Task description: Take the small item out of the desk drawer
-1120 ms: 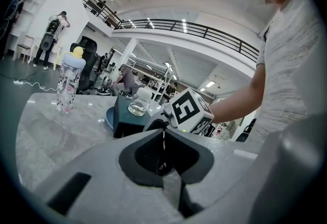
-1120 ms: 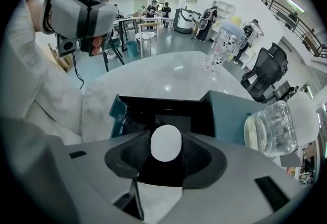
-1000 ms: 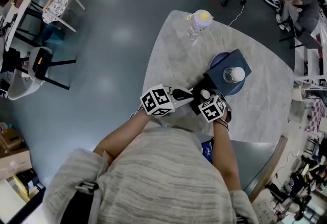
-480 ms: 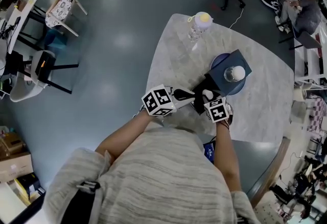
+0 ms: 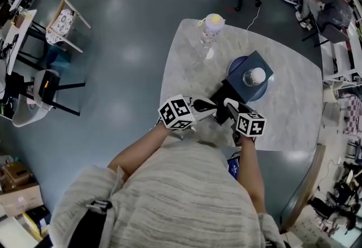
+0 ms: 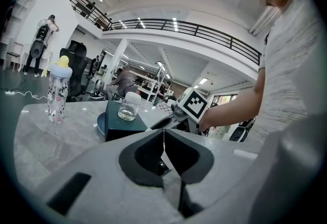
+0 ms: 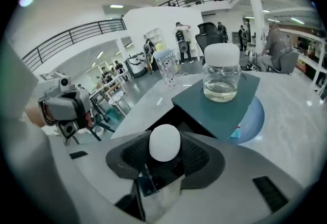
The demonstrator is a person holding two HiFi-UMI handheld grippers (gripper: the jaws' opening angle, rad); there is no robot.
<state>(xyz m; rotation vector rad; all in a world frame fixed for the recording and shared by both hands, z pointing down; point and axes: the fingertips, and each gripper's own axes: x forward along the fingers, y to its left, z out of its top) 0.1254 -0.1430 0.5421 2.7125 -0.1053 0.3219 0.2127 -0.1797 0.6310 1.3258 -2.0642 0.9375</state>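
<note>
White egg-shaped item (image 7: 164,142) clamped in right hand-held gripper (image 7: 164,155); left hand-held gripper (image 6: 163,139) closed.

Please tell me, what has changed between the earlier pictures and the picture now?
The right claw, holding the small white ball between its jaws, drew back from the open drawer toward the person's right side. The left claw stayed shut beside the drawer. The dark box, the jar on it and the bottle kept their places.
</note>
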